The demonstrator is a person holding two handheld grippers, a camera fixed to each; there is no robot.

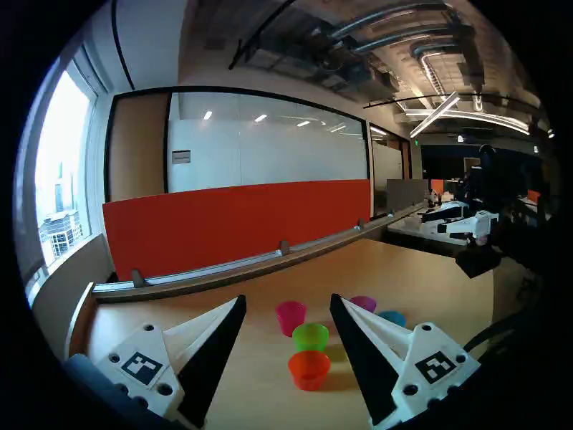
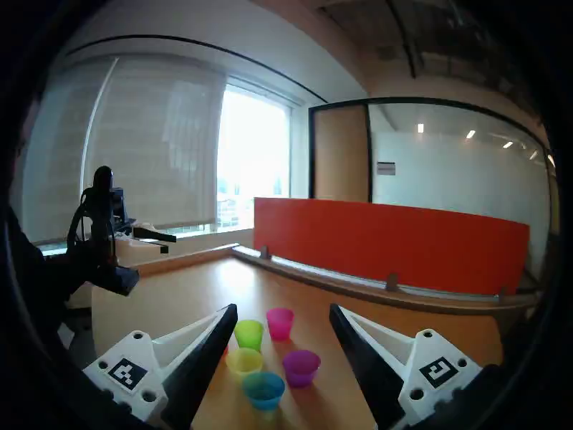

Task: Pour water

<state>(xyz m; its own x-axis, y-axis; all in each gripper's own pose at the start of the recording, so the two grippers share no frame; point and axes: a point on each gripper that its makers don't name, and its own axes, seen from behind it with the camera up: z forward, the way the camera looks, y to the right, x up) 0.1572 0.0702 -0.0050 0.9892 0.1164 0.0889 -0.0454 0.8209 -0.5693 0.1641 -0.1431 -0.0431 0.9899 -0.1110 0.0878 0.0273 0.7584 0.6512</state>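
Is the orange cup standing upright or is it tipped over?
Upright. The orange cup stands on its base on the wooden table, with its open mouth facing up.

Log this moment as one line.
left gripper: open, empty | right gripper: open, empty | coloured cups: grouped on table, none held

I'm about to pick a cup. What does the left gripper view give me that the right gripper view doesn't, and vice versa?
Left gripper view: the orange cup in plain sight, nearest, and ceiling pipes. Right gripper view: the yellow cup and window blinds. Both: green cup, pink cup, purple cup, blue cup, wooden table, orange partition. Left gripper and right gripper are open and hold nothing.
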